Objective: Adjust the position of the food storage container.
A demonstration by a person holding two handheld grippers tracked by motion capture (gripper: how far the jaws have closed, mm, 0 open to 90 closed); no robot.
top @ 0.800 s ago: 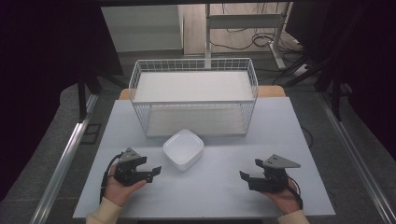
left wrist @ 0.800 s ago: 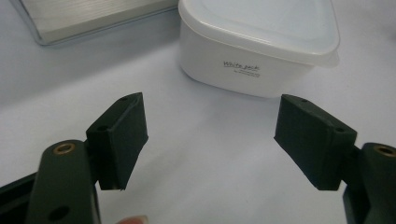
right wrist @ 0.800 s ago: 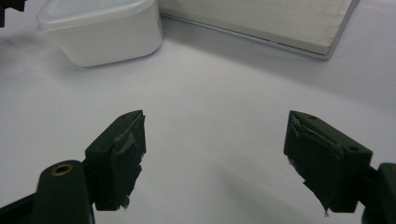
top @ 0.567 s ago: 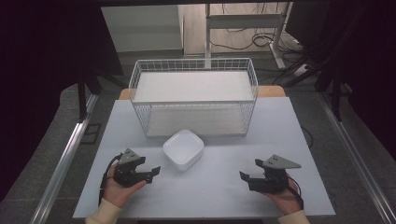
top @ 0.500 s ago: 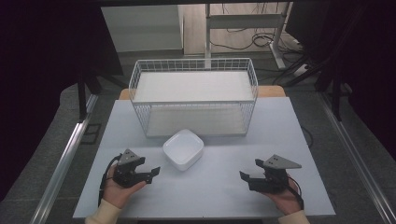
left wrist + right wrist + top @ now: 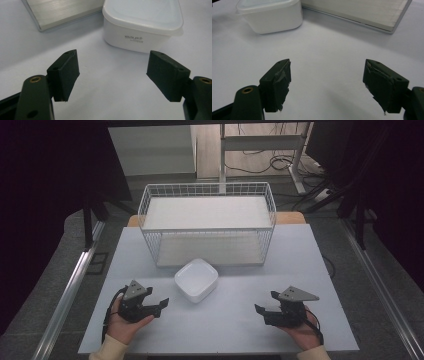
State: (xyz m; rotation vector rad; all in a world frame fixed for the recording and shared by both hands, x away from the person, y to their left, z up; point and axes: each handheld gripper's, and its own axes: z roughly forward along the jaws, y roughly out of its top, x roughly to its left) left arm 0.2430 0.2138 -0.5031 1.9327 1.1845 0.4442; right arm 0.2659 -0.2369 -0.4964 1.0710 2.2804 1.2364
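Observation:
A white lidded plastic box (image 6: 196,279) sits on the white table (image 6: 235,320), just in front of a white wire basket (image 6: 207,222). My left gripper (image 6: 161,305) rests near the table's front left, open, jaws pointing at the box a short way off. The left gripper view has the box (image 6: 142,23) ahead between wide jaws, nothing gripped. My right gripper (image 6: 261,312) lies at the front right, open, pointing left toward the middle. From the right gripper the box (image 6: 270,15) sits far up left, with bare table between the jaws.
The wire basket stands on a flat pale base (image 6: 364,12) at the back of the table, its bottom bare. Metal rails (image 6: 70,285) run along both table sides. Cables (image 6: 280,162) lie on the floor beyond.

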